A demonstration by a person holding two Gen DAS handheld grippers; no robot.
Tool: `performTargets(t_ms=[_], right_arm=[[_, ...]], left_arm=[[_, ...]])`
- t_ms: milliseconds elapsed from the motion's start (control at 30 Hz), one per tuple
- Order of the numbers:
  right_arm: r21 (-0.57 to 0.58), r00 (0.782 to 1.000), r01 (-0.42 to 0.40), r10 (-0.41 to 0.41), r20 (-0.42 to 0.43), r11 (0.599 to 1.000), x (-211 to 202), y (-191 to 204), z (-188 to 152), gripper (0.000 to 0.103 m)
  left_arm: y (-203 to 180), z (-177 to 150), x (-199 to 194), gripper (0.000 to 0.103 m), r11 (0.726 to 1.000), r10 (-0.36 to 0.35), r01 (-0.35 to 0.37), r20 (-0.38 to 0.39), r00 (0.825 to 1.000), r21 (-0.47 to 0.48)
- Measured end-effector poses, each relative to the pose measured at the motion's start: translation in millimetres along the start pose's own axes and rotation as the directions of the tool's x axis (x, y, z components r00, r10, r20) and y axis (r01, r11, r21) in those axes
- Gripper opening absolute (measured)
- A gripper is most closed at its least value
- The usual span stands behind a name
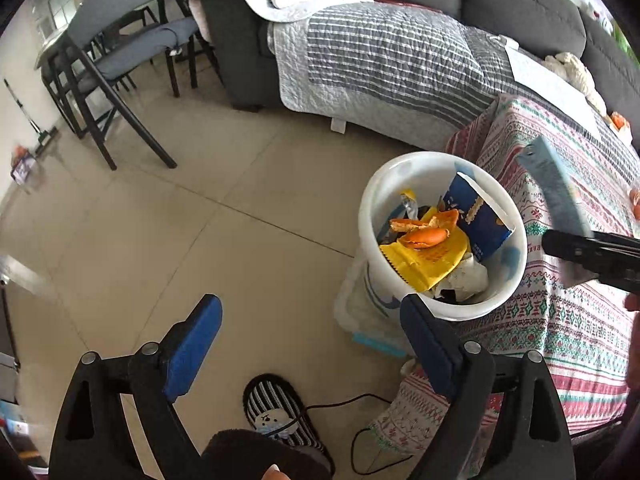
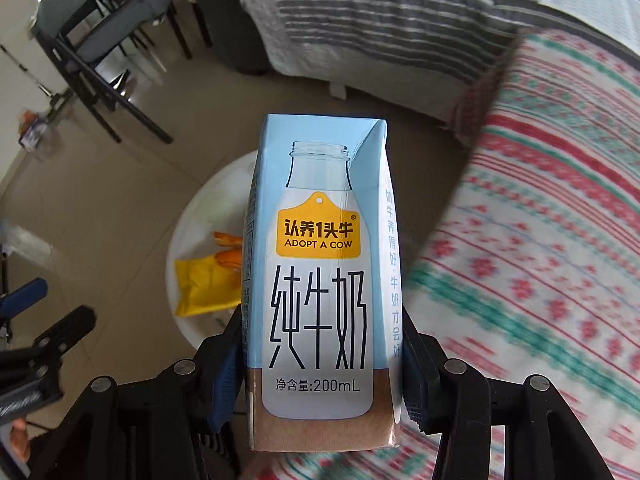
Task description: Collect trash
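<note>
A white trash bin [image 1: 400, 184] stands on the floor against the table with the patterned cloth [image 1: 568, 320]. It holds orange peel [image 1: 424, 236], a yellow wrapper [image 1: 424, 260] and a blue box [image 1: 480, 216]. My left gripper [image 1: 312, 344] is open and empty, low beside the bin. My right gripper [image 2: 322, 344] is shut on a light-blue milk carton [image 2: 320, 280] and holds it above the bin [image 2: 200, 208]. In the left wrist view the carton [image 1: 556, 188] and the right gripper [image 1: 592, 252] hang just right of the bin's rim.
A grey sofa with a striped quilt [image 1: 380, 60] stands behind the bin. Dark chairs [image 1: 112, 64] are at the far left. A striped slipper [image 1: 276, 412] and a black cable [image 1: 352, 404] lie on the tiled floor near me. Orange peel [image 1: 620, 122] lies on the table's far end.
</note>
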State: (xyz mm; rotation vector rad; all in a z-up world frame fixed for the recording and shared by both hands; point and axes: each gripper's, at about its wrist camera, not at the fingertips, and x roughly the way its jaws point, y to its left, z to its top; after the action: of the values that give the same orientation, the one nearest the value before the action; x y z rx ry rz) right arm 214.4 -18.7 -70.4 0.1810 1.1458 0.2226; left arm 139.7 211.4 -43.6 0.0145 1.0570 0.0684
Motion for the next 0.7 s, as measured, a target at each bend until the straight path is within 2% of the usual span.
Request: performTargets(t_ms=[200,233,267,300,567,700], right_arm=[[0.004,0.999,-0.037,0.037,0.028,0.999,21.2,9.4,6.1,0.060],[0.007,0.998,-0.054,0.054,0.042,0.998,21.3,9.2,6.3,0.064],[0.013,0.996,-0.070,0.069,0.051,0.997,21.9,9.0,7.3,0.078],[0.020,0.995,-0.077,0.076,0.060,0.997,21.6,9.6,9.1,0.085],[0.046,0.995,-0.031,0.027,0.098,0.998,-21.5,-4.8,-3.8,0.086],[0.057,0.990,0.060,-0.067,0.126,0.997,-61.1,-23.2,-19.3,0.090]], left_arm=[[8.7,-0.4,2.8,0.093,1.000,-0.003,0.003,-0.007,1.000,-0.015],[8.1,-0.9,3.3,0.093,1.000,-0.002,0.002,-0.010,1.000,-0.013],[6.9,-1.4,3.5,0.093,1.000,-0.003,0.002,-0.013,1.000,-0.009],[5.9,-1.6,3.2,0.093,1.000,-0.003,0.003,-0.014,1.000,-0.007],[-21.8,-11.1,-16.2,0.099,0.999,-0.027,0.027,0.002,1.000,0.023],[-42.6,-20.1,-34.5,0.100,0.998,-0.056,0.055,0.024,0.998,0.036]])
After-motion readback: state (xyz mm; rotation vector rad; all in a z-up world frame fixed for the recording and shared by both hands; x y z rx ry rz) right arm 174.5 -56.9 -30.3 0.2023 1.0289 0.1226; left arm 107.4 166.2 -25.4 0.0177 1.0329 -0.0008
